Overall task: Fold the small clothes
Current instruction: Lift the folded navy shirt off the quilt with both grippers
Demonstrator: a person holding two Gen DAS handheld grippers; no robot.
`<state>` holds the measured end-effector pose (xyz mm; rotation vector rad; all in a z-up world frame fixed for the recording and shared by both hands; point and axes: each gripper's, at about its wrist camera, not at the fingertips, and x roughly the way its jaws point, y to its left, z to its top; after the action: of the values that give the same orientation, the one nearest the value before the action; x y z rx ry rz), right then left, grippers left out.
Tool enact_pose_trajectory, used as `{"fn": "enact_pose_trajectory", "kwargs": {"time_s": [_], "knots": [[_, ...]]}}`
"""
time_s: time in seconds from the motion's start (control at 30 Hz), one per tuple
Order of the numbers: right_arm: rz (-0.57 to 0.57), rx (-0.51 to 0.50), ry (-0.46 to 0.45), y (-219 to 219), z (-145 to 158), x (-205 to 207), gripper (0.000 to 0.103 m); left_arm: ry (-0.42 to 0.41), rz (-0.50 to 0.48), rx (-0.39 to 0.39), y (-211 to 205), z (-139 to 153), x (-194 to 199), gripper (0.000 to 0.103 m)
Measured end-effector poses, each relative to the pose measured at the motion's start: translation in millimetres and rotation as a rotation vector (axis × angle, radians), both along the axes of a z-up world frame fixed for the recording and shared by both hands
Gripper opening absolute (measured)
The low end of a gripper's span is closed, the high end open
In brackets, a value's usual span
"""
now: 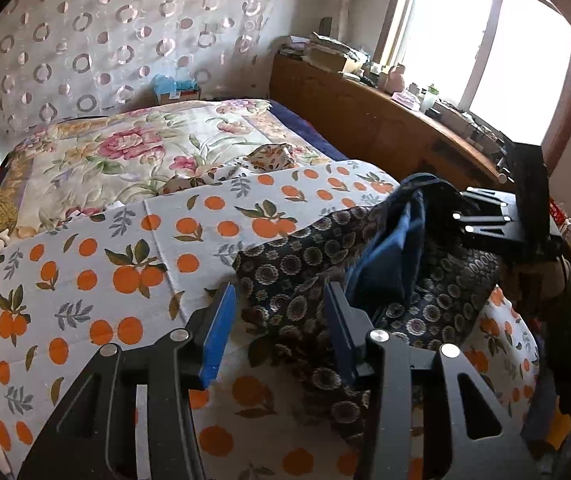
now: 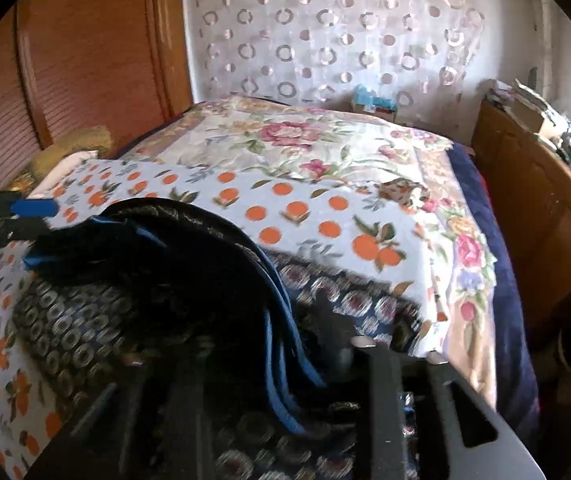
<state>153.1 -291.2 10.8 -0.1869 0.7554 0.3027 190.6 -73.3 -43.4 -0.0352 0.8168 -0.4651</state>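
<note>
Garment (image 1: 309,280): soft, light, floppy; take its hem edge.
Left hand-held gripper (image 1: 281,316): jaws apart, empty.
Right hand-held gripper (image 2: 245,364): blurred, cannot tell.

Matt black plastic or metal on the left gripper (image 1: 277,320), hard to say which, with shiny silver pins at the joints and a flat blue pad (image 1: 217,336), dull and rubbery-looking, on one finger. The dark garment (image 1: 305,280) is soft cloth printed with small rings, its plain blue lining (image 1: 385,248) smoother. Under it lies an orange-print quilt (image 1: 125,248), matt stitched cotton by the look. Beyond, the floral bedspread (image 1: 125,148) is cloth too, faintly sheeny. The headboard (image 1: 365,120) is brown wood, worn satin finish. The curtain (image 2: 325,32) is thin white fabric with glossy ring patches.
</note>
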Motion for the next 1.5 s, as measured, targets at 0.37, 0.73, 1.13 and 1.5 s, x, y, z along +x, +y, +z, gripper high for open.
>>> {"fn": "enact_pose_trajectory", "kwargs": {"time_s": [0.37,0.73,1.13,1.5], "knots": [[-0.115,-0.034,-0.041,-0.5,5.8,5.0,0.062,-0.041,-0.013,0.006,0.5,18.1,-0.4,0.049],[-0.188,-0.020,-0.018,-21.6,-1.2,-42.6,0.070,0.046,-0.024,0.110,-16.2,-16.7,42.7,0.049],[-0.168,0.078,0.093,-29.3,-26.4,-31.2,0.071,0.105,-0.014,0.110,-17.5,-39.1,63.0,0.051],[-0.110,0.097,0.122,-39.6,-28.7,-18.2,0.071,0.085,-0.017,0.122,-22.7,-40.2,65.8,0.051]]}}
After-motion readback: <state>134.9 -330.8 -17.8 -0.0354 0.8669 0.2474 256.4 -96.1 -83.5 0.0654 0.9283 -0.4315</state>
